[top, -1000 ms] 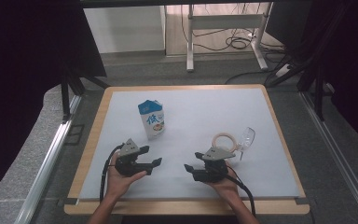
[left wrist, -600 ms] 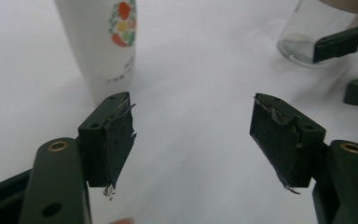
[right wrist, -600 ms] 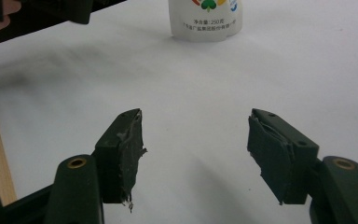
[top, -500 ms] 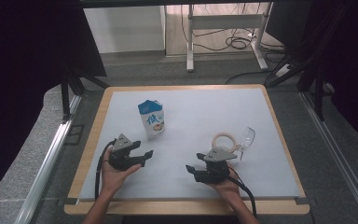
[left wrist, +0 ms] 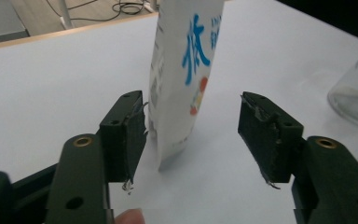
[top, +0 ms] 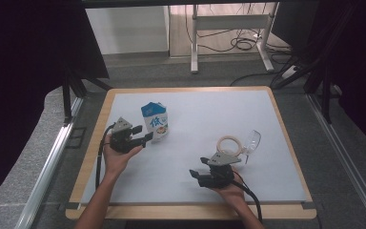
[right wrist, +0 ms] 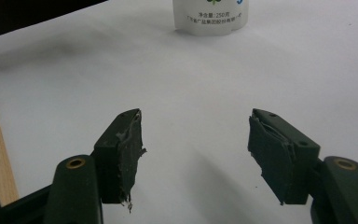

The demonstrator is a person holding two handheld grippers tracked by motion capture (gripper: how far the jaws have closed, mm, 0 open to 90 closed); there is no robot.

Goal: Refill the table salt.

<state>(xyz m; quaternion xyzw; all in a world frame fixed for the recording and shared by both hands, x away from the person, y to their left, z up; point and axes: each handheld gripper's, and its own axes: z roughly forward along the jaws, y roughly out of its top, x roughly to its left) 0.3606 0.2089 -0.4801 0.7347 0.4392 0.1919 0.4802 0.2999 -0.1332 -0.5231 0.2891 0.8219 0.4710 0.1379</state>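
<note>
High view — left tongs (top: 147, 138) closing in on carton (top: 155, 121), standing upright on tabletop (top: 276, 143); jaws narrowing but spread, not yet pinching. Right tongs (top: 196, 175) resting spread, holding nothing. Next move likely calling for squaring jaws around carton, then pinching.

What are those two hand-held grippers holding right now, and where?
Nothing. The left hand-held gripper straddles the milk carton, pads clear of it; the right hand-held gripper is open.

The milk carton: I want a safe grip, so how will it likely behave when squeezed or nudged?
The milk carton stands tall on a narrow base, so a high nudge may tip it. Its thin card walls probably dent under hard pressure. The left gripper, jaws closing, brackets it low down, not yet touching.
</note>
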